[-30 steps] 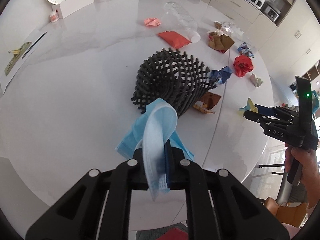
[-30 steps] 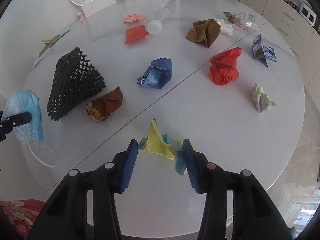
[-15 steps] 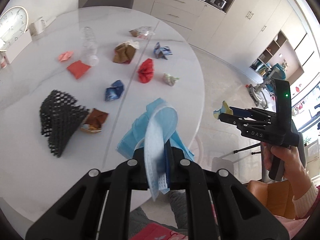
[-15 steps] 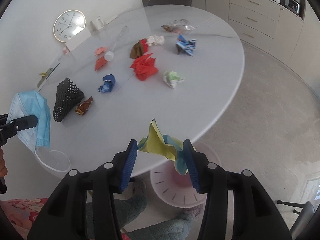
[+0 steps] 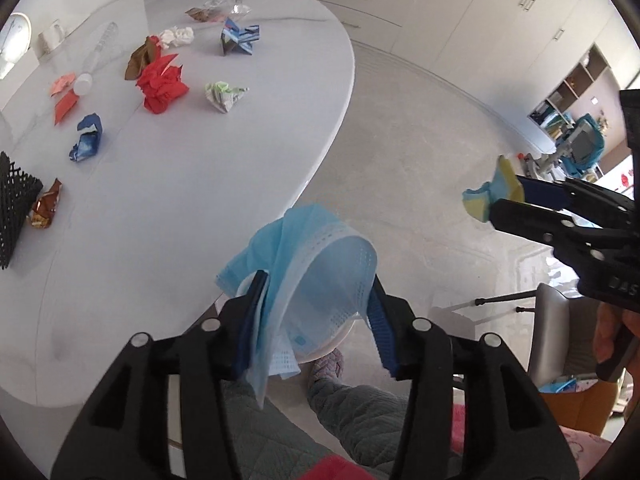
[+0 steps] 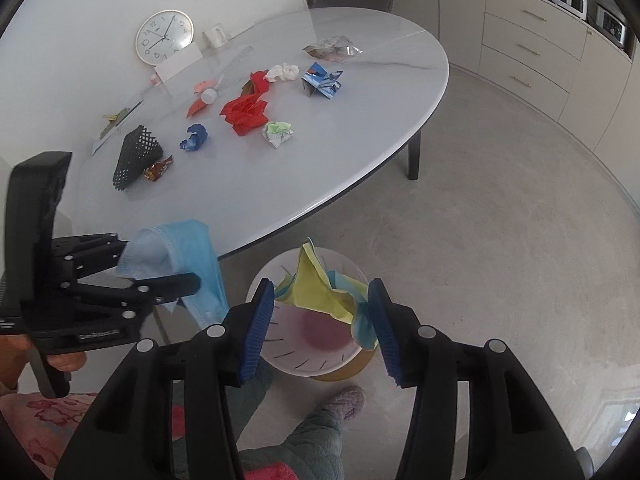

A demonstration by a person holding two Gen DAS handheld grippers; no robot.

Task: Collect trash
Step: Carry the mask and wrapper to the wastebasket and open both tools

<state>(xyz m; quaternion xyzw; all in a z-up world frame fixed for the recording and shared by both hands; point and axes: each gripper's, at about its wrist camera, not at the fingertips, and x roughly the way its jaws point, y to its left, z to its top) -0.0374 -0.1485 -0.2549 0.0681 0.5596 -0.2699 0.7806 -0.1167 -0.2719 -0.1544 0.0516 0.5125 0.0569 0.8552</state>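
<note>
Opening left gripper (image 5: 316,312), limp mask (image 5: 316,264) draped between jaws, light, floppy. Right gripper (image 6: 320,320) clasping crumpled paper (image 6: 324,292) above bin (image 6: 304,356) below; pinch folds.

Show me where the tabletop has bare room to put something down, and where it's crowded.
The white table is bare along its near edge, from the black mesh basket and blue wad round to below the green-white wad. The far right end past the clear plastic is also free. The middle, around the red paper, is crowded.

Black grippers (image 5: 316,312), blue ribbed pads (image 6: 256,320).
</note>
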